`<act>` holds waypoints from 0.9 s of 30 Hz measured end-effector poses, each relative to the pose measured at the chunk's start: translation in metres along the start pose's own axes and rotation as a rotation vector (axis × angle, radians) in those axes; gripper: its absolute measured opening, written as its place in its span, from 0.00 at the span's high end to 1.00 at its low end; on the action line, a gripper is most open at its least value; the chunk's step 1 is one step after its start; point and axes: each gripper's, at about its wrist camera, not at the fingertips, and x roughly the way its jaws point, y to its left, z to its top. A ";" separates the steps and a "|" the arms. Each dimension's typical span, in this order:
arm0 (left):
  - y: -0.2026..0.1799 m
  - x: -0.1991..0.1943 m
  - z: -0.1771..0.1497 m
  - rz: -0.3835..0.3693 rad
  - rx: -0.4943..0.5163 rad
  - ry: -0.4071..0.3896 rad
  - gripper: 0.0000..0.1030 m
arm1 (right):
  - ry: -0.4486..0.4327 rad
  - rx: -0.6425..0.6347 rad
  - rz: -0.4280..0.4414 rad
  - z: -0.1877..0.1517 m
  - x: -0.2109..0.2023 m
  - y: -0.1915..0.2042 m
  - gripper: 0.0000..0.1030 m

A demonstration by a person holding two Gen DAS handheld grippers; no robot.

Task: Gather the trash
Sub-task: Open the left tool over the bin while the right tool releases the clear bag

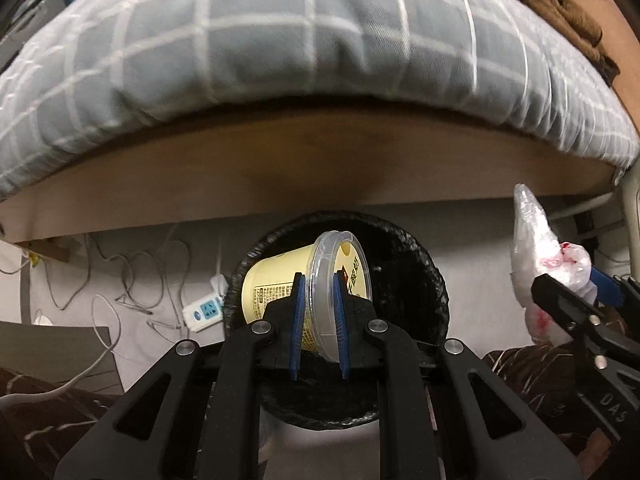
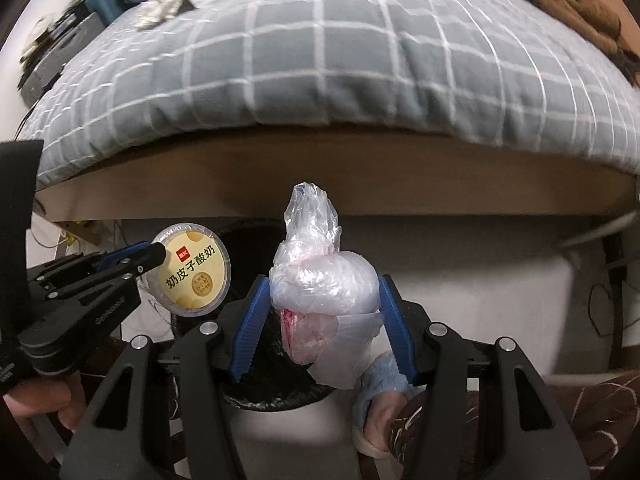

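My left gripper is shut on the clear rim of a yellow yogurt cup, which lies tilted on its side right above a round bin lined with a black bag. The same cup shows its printed lid in the right wrist view, with the left gripper at its edge. My right gripper is shut on a crumpled clear plastic bag with red marks, held over the bin. In the left wrist view that bag sticks up at the right, in the right gripper.
A bed with a grey checked cover and a wooden side board overhangs the bin. On the floor to the left lie a white power strip and loose cables. A person's slippered foot stands beside the bin.
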 end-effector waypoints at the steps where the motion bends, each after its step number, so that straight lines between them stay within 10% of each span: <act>1: -0.004 0.007 -0.001 -0.003 0.009 0.011 0.87 | 0.007 0.007 -0.002 -0.001 0.003 -0.004 0.49; 8: -0.015 0.032 -0.004 0.012 0.024 0.031 0.86 | 0.052 0.040 -0.004 -0.008 0.022 -0.021 0.49; 13: -0.009 0.032 -0.006 0.054 0.014 0.015 0.38 | 0.056 0.020 0.011 -0.011 0.029 -0.013 0.48; 22: 0.019 0.016 -0.017 0.077 -0.018 -0.027 0.05 | 0.107 -0.057 0.044 -0.025 0.047 0.026 0.48; 27: 0.042 0.012 -0.026 0.085 -0.052 -0.023 0.06 | 0.131 -0.093 0.053 -0.029 0.056 0.046 0.48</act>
